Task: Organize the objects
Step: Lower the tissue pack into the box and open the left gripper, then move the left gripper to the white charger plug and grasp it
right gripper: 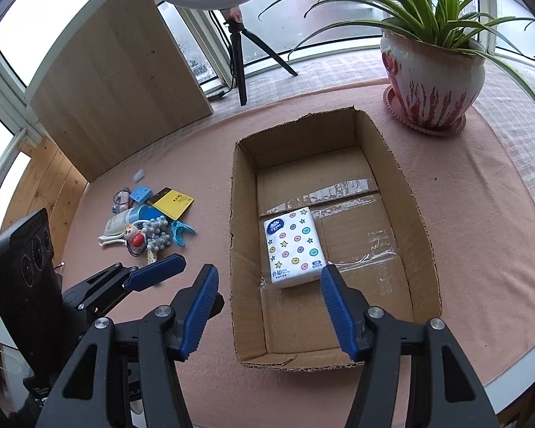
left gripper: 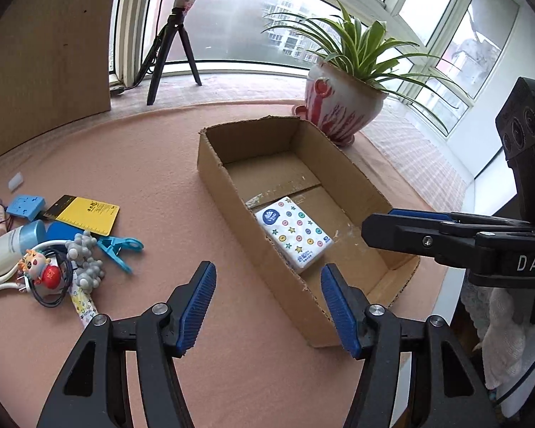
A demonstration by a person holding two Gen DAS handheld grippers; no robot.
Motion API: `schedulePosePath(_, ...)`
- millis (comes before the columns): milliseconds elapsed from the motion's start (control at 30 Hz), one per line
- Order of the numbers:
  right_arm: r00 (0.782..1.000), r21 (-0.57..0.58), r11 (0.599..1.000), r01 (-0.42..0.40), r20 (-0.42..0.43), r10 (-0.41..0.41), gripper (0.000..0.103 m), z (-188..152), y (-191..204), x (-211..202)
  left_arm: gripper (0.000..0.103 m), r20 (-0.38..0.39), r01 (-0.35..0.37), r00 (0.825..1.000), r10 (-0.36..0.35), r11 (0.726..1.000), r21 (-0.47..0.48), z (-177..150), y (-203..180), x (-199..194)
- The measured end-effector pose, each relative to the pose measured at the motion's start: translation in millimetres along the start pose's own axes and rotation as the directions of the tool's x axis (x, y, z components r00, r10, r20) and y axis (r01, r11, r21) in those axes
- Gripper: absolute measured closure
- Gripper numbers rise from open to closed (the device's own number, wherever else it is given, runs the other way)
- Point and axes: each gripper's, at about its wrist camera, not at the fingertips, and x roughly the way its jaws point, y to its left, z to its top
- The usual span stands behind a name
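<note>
An open cardboard box sits on the pink tablecloth. In it lies a white tissue pack printed with coloured dots and stars. My right gripper hangs open above the box's near end, its blue pads clear of the pack; it also shows in the left wrist view. My left gripper is open and empty over the cloth by the box's near left wall. To the left lies a pile: yellow notepad, blue clip, grey ball toy, lotion bottle.
A potted spider plant stands beyond the box's far right corner. A tripod with a ring light stands on the window ledge. A wooden panel rises behind the pile. The table's edge runs close on the right.
</note>
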Motion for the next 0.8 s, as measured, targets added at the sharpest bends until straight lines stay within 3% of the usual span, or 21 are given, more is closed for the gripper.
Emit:
schedulePosePath(267, 0.999, -0.023, 0.999, -0.034, 0.015, 0.035, 0.047, -4.7, 26.7, 6.7, 0.038, -0.02, -0.11, 0.994, 0.108, 0.982, -0.151, -25.6, 78.9, -22.0)
schedulePosePath(567, 0.996, -0.038, 0.997, -0.072, -0.051, 0.07, 0.047, -19.9, 52.4, 33.5, 0.038, -0.078, -0.207, 0.978, 0.192, 0.901, -0.382, -45.9, 177.7, -36.8)
schedulePosePath(667, 0.994, -0.036, 0.996, -0.085, -0.065, 0.083, 0.047, -24.0, 59.8, 40.0, 0.038, -0.077, -0.202, 0.979, 0.187, 0.874, -0.443, -42.9, 197.2, -36.3)
schedulePosePath(800, 0.994, -0.043, 0.995, -0.086, -0.076, 0.083, 0.047, -28.5, 66.9, 44.1, 0.038, -0.077, -0.213, 0.977, 0.2, 0.857, -0.469, -28.5, 208.4, -31.1)
